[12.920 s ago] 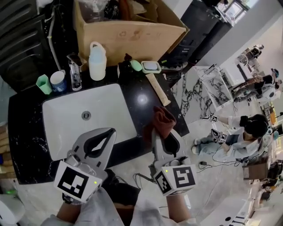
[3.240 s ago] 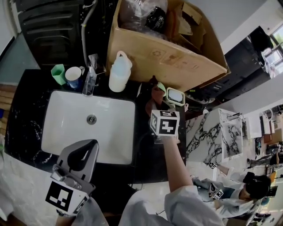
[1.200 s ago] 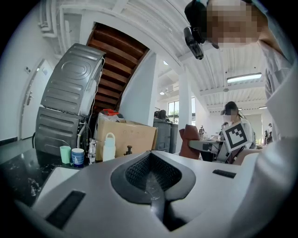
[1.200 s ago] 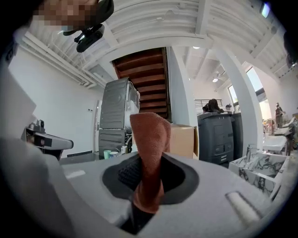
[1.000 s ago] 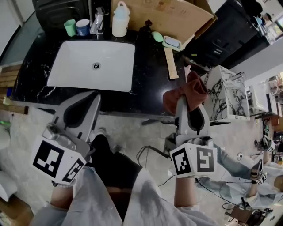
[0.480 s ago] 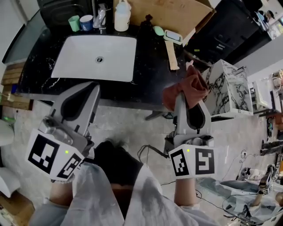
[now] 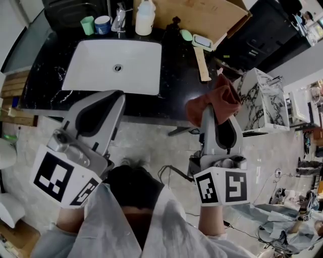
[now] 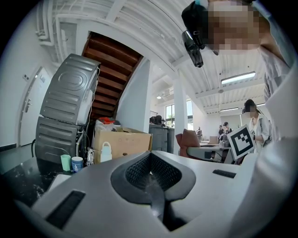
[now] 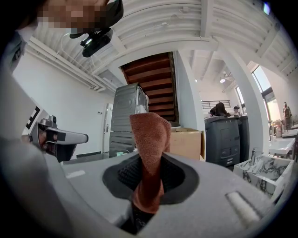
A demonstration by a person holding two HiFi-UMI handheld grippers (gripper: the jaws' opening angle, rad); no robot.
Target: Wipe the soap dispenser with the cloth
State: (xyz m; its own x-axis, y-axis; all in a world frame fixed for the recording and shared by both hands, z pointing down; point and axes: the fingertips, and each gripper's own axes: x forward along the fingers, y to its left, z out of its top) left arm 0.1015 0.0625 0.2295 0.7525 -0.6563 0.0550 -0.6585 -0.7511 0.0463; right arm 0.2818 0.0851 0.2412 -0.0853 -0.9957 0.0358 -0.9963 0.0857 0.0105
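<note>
The soap dispenser (image 7: 175, 23), a small dark pump bottle, stands at the back of the black counter (image 7: 176, 80), right of the sink. My right gripper (image 7: 208, 109) is shut on a rust-brown cloth (image 7: 222, 95), which sticks up between its jaws (image 9: 150, 135). It hangs over the floor in front of the counter's right end, well short of the dispenser. My left gripper (image 7: 117, 97) is shut with nothing in it, just before the counter's front edge below the sink. Its pads (image 8: 150, 160) meet in the left gripper view.
A white sink (image 7: 118, 65) is set in the counter. Behind it are a tap (image 7: 119, 19), green cup (image 7: 87, 24), blue cup (image 7: 102, 22) and white bottle (image 7: 145, 11). Green soap (image 7: 186, 34), a soap dish (image 7: 203, 42), a wooden stick (image 7: 203, 65) and a cardboard box (image 7: 202, 12) are nearby.
About three seconds ago my right gripper held the cloth up by the dispenser; it has since drawn back over the floor. In the last second both grippers have hardly moved.
</note>
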